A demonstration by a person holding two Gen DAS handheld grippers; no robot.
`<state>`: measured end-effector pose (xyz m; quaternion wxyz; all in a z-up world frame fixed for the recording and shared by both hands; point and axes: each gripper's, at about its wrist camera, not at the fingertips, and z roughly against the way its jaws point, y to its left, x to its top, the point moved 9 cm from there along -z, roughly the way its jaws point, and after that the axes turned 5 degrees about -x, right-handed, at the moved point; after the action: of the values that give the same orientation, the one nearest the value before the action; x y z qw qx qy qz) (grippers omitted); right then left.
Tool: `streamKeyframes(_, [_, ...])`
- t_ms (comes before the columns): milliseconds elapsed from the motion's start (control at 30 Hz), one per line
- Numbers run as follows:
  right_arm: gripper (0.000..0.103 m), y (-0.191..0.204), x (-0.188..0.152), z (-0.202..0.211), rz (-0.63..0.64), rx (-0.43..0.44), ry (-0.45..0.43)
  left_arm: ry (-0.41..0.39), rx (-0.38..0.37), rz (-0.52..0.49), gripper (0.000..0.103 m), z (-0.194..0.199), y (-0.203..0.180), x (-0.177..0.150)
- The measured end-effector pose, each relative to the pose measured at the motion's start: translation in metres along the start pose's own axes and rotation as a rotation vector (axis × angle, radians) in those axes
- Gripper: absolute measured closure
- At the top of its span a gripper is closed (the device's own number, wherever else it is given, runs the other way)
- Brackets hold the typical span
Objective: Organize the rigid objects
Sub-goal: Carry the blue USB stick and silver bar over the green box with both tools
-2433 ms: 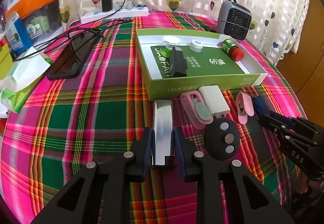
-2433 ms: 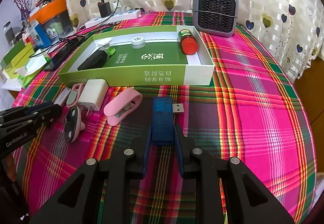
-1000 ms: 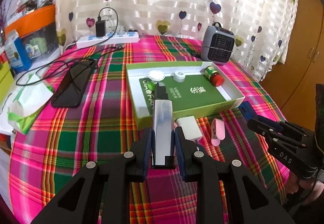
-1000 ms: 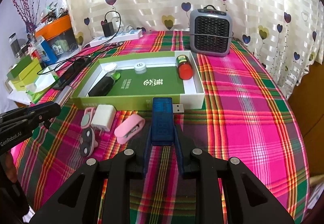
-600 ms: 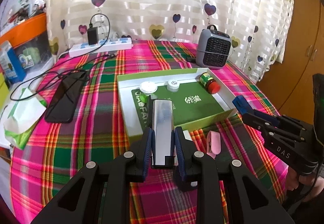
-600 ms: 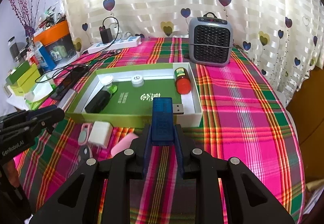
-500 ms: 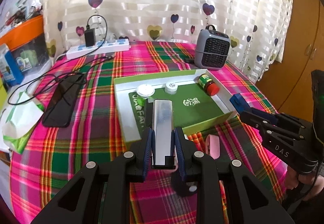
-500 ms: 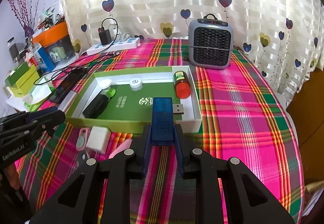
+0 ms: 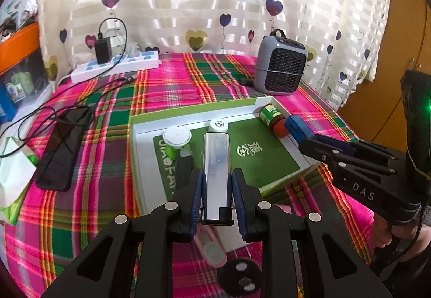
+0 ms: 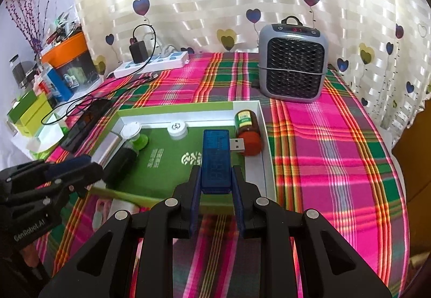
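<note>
My left gripper [image 9: 216,184] is shut on a silver metal bar [image 9: 216,163] and holds it in the air over the near edge of the green box [image 9: 150,116]. My right gripper [image 10: 216,182] is shut on a blue USB device [image 10: 216,160], held above the same green box [image 10: 175,106] on its right side. It also shows in the left wrist view [image 9: 295,127]. In the box lie a red-capped bottle [image 10: 246,131], a white cap [image 10: 177,129], a white-lidded green jar [image 10: 133,133] and a black item [image 10: 121,160].
On the plaid cloth in front of the box lie a pink clip [image 9: 210,249], a white charger [image 9: 231,237] and a black round piece [image 9: 241,275]. A grey heater [image 10: 292,63], a power strip [image 10: 152,62] and a phone [image 9: 63,152] stand around it.
Both grippers have lifted their objects off the cloth and carried them forward over the green box. The box now fills more of each view.
</note>
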<state>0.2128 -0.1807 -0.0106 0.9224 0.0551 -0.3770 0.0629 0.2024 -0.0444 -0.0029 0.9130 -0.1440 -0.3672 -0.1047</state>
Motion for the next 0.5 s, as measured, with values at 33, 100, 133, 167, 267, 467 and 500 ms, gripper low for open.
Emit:
streamKeyframes(33, [0.080,0.000,0.002,-0.003,0.002,0.003,0.003,0.003,-0.001,0.001,0.081,-0.003,0.000,0.001])
streamKeyframes(100, [0.080,0.000,0.007,-0.007,0.008,0.007,0.007,0.006,-0.006,0.000,0.081,-0.008,-0.002,0.004])
streamKeyframes(133, [0.080,-0.001,0.008,-0.010,0.010,0.008,0.010,0.009,-0.007,0.001,0.081,-0.010,-0.002,0.004])
streamKeyframes(167, [0.080,-0.001,0.009,-0.011,0.011,0.010,0.012,0.012,-0.008,0.001,0.081,-0.012,-0.002,0.005])
streamKeyframes(267, [0.080,-0.002,0.013,-0.020,0.012,0.016,0.026,0.021,-0.010,0.001,0.081,-0.020,-0.003,0.007])
streamKeyframes(467, [0.080,-0.002,0.019,-0.033,0.027,0.017,0.039,0.036,-0.015,0.013,0.081,-0.033,-0.003,0.011])
streamKeyframes(500, [0.080,-0.002,0.020,-0.035,0.029,0.018,0.041,0.037,-0.016,0.011,0.081,-0.035,-0.003,0.011])
